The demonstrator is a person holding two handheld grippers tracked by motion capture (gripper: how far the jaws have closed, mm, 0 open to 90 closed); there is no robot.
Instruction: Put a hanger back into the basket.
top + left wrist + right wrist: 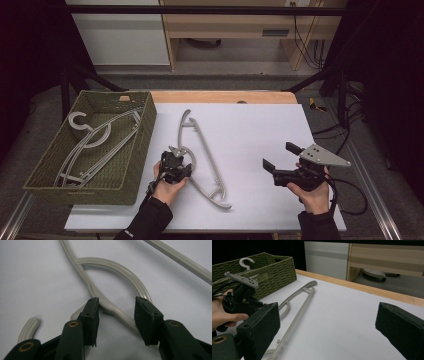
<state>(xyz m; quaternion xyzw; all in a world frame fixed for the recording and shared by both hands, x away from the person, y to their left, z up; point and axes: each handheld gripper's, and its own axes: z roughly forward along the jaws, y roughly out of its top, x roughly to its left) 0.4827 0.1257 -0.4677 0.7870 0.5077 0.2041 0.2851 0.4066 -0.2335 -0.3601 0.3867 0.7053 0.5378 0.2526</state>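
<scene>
While the grey hanger (200, 155) lies flat on the desk (250, 130) just right of the woven basket (140, 145), the left gripper (116, 307) straddles its hook, fingers apart; the right gripper (280, 156), further right, gapes wide, holding nothing.

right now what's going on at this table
A person is working with a gripper in each hand. The left gripper is down at the hook of a grey hanger lying on the white table; its jaws straddle the hook but do not clamp it. The right gripper hangs open over bare table. More hangers already lie in the green basket.
</scene>
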